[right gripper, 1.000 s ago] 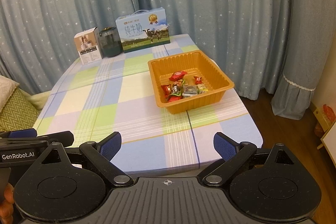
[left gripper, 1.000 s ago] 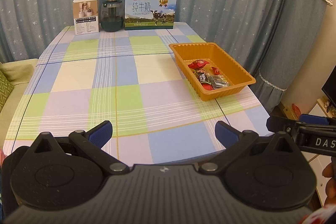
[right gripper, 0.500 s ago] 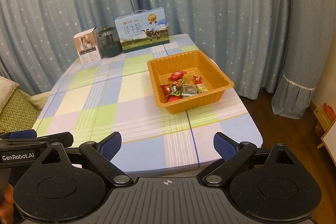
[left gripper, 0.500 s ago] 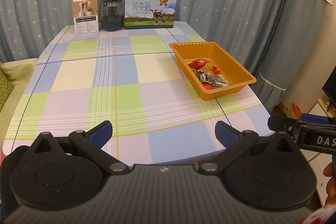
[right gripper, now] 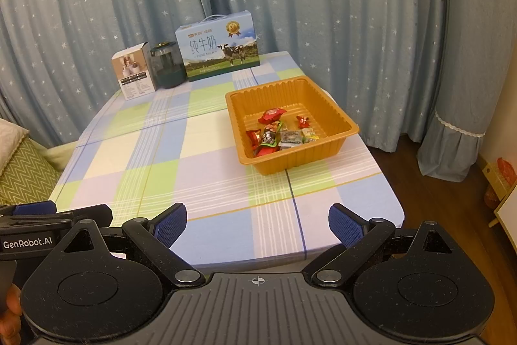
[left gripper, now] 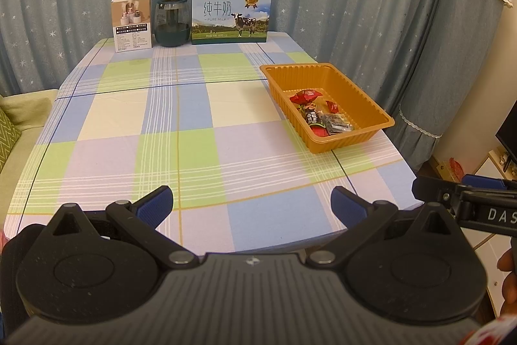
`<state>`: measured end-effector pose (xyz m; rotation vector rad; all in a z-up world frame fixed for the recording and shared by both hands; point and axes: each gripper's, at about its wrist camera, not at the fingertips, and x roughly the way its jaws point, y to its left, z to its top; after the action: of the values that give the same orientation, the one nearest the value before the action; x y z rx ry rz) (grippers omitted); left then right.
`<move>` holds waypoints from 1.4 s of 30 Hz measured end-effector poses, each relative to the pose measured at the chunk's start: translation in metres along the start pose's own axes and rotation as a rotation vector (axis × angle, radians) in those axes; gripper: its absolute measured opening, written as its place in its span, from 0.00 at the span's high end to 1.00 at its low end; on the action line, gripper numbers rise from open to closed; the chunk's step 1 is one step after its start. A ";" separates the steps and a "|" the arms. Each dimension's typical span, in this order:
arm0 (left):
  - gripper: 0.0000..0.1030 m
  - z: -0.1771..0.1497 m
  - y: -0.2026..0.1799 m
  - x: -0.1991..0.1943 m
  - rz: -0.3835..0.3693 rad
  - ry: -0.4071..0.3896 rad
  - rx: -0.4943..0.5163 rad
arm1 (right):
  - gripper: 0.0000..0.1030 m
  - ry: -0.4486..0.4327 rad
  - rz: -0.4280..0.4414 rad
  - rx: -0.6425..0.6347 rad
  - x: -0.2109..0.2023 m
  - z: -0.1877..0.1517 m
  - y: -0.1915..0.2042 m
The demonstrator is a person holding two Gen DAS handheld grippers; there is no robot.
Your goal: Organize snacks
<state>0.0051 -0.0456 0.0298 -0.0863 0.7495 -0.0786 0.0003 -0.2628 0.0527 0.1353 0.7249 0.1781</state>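
Note:
An orange plastic tray [left gripper: 355,88] [right gripper: 336,109] sits on the right side of the checked tablecloth and holds several wrapped snacks [left gripper: 318,112] [right gripper: 279,131], mostly red wrappers. My left gripper [left gripper: 252,204] hovers open over the table's near edge, nothing between its blue pads. My right gripper [right gripper: 257,223] is open too, held back from the near edge, with the tray well ahead of it. Each gripper shows at the side of the other's view.
At the far edge stand a milk carton box [left gripper: 231,13] [right gripper: 218,46], a dark jar [left gripper: 172,21] [right gripper: 168,65] and a small white box [left gripper: 131,21] [right gripper: 134,75]. Blue curtains hang behind. A sofa cushion [right gripper: 19,167] lies left; floor and a cabinet lie right.
Both views have shifted only slightly; the right gripper's view has drifted a little so the tray sits marginally left. Nothing was taken hold of or let go.

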 end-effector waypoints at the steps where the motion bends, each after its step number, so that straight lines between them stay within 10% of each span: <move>1: 0.00 0.000 0.000 0.000 -0.001 0.000 -0.001 | 0.09 0.000 0.000 0.001 0.000 0.000 -0.002; 42: 0.00 0.000 -0.004 0.004 -0.006 0.001 0.009 | 0.09 0.001 0.001 0.003 0.001 0.000 -0.004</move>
<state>0.0075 -0.0502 0.0275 -0.0798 0.7501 -0.0874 0.0020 -0.2664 0.0515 0.1385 0.7261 0.1775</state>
